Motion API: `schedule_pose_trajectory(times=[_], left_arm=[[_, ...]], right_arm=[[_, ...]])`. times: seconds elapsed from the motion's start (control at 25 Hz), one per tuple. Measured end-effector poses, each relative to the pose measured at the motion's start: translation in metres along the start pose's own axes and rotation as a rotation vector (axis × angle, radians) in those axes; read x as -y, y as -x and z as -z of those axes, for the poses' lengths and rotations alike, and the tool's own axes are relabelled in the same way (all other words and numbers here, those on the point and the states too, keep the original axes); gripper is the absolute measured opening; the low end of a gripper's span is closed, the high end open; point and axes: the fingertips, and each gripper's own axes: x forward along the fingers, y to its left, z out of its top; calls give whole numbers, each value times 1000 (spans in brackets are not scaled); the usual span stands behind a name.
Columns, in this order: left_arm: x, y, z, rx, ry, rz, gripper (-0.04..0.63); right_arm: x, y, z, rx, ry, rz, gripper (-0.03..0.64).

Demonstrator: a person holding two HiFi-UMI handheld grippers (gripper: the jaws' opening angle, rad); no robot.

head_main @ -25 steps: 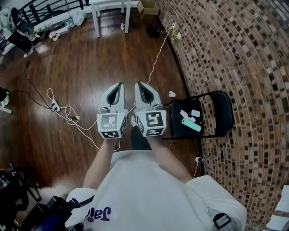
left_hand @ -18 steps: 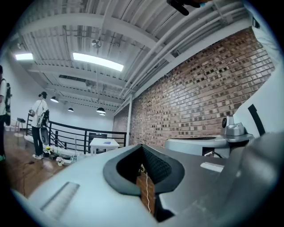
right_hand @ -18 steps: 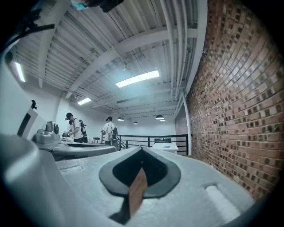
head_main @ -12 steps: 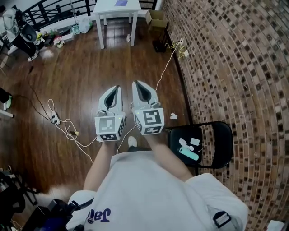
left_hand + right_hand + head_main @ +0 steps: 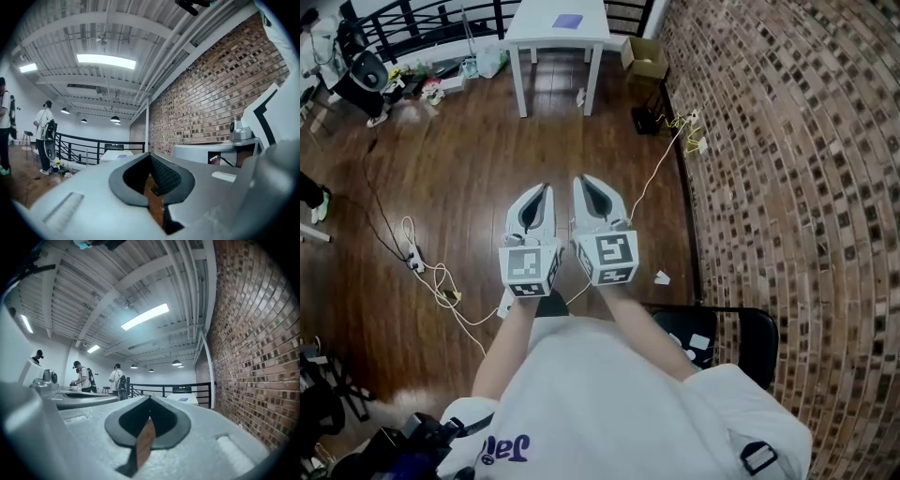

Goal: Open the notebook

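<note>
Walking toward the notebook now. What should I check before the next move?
1. Notebook found: ok, a purple notebook lies on the white table.
2. Within reach: not ok, the table stands far ahead of both grippers.
3. Left gripper empty: ok, jaws together, nothing between.
4. Right gripper empty: ok, jaws together, nothing between.
5. Notebook closed: cannot tell, too small here.
6. Walkway: cannot tell, a white cable trails over the floor just right of the grippers.

The head view looks steeply down at the floor (image 5: 469, 159); both gripper views face level past their jaws toward the same white table (image 5: 534, 23), railing (image 5: 412, 28) and brick wall (image 5: 787, 169).
</note>
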Motion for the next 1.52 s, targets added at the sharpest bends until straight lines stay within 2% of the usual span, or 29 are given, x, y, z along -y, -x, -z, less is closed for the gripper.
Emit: schedule_pose_trajectory(times=[0.16, 0.32, 0.48, 0.64, 0.76, 1.08, 1.4, 1.52], left_arm=[[-20, -34, 3, -11, 11, -24, 15], [-35, -87, 17, -20, 25, 3, 15], [-56, -162, 29, -16, 46, 33, 15], [-80, -246, 25, 2, 59, 51, 15], [-104, -298, 17, 9, 61, 61, 15], [-171, -395, 13, -10, 66, -2, 15], [-197, -492, 26, -16, 51, -25, 15], [-209, -532, 30, -21, 40, -51, 15]], right_arm=[[14, -35, 4, -9, -11, -16, -9], [42, -72, 18, -19, -19, 8, -9], [84, -128, 33, -38, -4, 34, -9], [124, -201, 25, -32, 47, 41, -9], [144, -260, 21, -40, 47, 44, -9], [188, -364, 18, -55, 53, 27, -9], [249, -450, 29, -53, 24, 11, -9], [269, -491, 28, -39, 6, -25, -9]])
